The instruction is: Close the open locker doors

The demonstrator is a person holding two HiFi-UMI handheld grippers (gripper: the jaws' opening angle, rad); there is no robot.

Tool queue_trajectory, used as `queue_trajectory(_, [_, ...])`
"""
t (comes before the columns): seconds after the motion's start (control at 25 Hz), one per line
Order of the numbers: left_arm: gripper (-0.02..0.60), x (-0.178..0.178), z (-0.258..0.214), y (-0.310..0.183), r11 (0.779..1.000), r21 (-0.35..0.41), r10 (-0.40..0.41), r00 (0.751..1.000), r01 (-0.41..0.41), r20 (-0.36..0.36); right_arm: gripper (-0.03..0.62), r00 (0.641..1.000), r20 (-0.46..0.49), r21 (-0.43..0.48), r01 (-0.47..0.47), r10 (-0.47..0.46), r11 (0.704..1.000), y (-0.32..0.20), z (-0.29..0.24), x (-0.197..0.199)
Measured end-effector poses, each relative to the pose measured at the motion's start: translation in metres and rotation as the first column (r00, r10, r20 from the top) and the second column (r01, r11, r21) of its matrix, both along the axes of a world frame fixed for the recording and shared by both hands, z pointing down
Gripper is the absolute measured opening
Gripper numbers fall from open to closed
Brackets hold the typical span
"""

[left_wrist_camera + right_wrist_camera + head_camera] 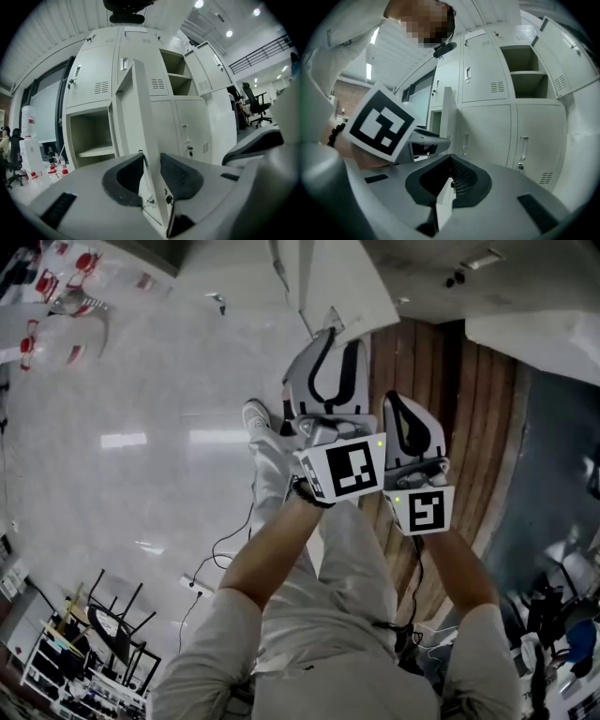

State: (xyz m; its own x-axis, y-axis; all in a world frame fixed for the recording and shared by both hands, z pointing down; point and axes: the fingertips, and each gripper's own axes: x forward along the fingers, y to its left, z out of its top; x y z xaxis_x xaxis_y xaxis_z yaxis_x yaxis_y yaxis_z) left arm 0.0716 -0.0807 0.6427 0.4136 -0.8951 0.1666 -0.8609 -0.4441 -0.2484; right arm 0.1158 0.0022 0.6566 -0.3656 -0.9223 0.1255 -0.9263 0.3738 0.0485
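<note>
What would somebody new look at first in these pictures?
Probably the pale locker door swung wide open. In the left gripper view it is edge-on and stands right between the open jaws of the left gripper. Next would be the upper locker further right, which is also open, with a shelf inside.
</note>
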Motion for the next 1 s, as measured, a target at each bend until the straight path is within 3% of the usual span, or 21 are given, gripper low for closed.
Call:
queue_trajectory(0.2, [0.098, -0.041, -0.005, 0.007, 0.992, -0.002, 0.129, 0.991, -0.129, -0.022, 0.033, 0.972, 0.058, -0.02, 0.228, -0.227, 0.973, -0.024, 0.009, -0.043])
queue_trajectory(0.44, [0.101, -0.104, 0.007, 0.001, 0.958, -0.056, 0.281, 0.96, -0.282, -0.015, 0.136, 0.883, 0.122, -0.039, 0.462, -0.454, 0.886, -0.062, 0.023, -0.124])
queue_trajectory(0.64, [0.103, -0.153, 0.002, -0.013, 0.928, -0.048, 0.368, 0.93, -0.368, -0.02, 0.15, 0.818, 0.087, -0.025, 0.572, -0.569, 0.82, -0.084, 0.026, -0.192])
queue_trajectory(0.8, [0.1, -0.176, 0.001, -0.027, 0.91, -0.058, 0.405, 0.911, -0.41, -0.073, 0.153, 0.794, 0.09, -0.019, 0.605, -0.602, 0.796, -0.104, 0.027, -0.227])
queue_trajectory(1.0, [0.098, -0.201, 0.0, -0.045, 0.887, -0.061, 0.452, 0.887, -0.458, -0.09, 0.115, 0.761, 0.073, -0.017, 0.647, -0.644, 0.762, -0.125, 0.025, -0.257])
